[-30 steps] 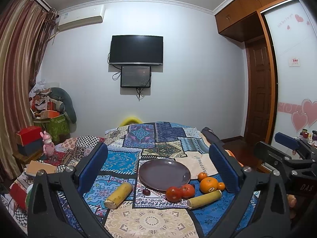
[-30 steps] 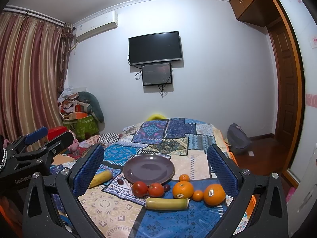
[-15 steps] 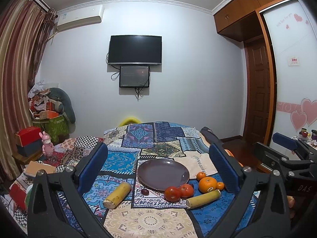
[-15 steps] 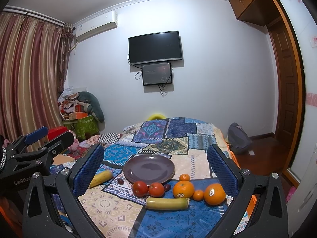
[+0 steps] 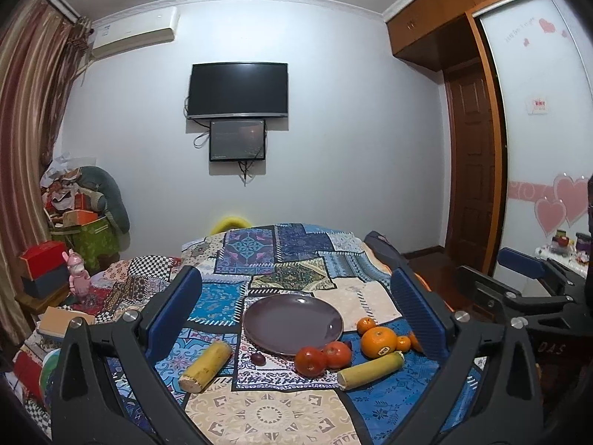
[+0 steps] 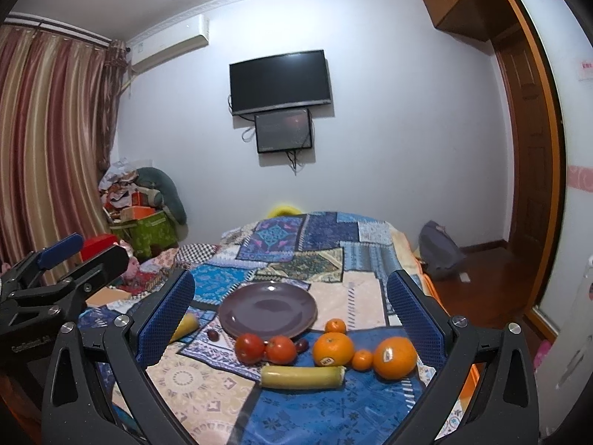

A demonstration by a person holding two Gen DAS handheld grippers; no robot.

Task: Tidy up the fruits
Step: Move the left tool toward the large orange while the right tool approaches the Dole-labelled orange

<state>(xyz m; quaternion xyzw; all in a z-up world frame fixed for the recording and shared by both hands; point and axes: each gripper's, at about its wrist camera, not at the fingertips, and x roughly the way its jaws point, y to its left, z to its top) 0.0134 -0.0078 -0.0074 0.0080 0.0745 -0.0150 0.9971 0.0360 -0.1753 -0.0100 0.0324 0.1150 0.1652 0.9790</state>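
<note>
**Both grippers wait over the fruit, and nothing has moved**

A big patchwork cloth [image 6: 307, 259] covers the table. In the middle sits a purple plate [image 6: 267, 309], and it has nothing on it. The fruit lies on the cloth around the plate's near edge, from 4 o'clock round to 8 o'clock.

The biggest pieces are two yellow banana pieces: one [image 6: 302, 376] at about 6 o'clock, one [image 5: 205, 365] at about 8 o'clock. Next come two large oranges [image 6: 394, 356] at 4 and 5 o'clock. Two red tomatoes [image 6: 266, 348] touch each other at 6 o'clock, just beside the plate's rim. Two small oranges [image 6: 362, 359] sit near the large ones. Smallest are the dark plums [image 6: 212, 334] by the rim.

The left gripper [image 5: 296, 319] is wide open and holds nothing. The right gripper [image 6: 291, 313] is wide open and bare too.

Compared with a second ago, every fruit sits in the same spot and the views have hardly shifted. So I think the sorting has not started yet, and all the fruit is waiting to be picked up.
</note>
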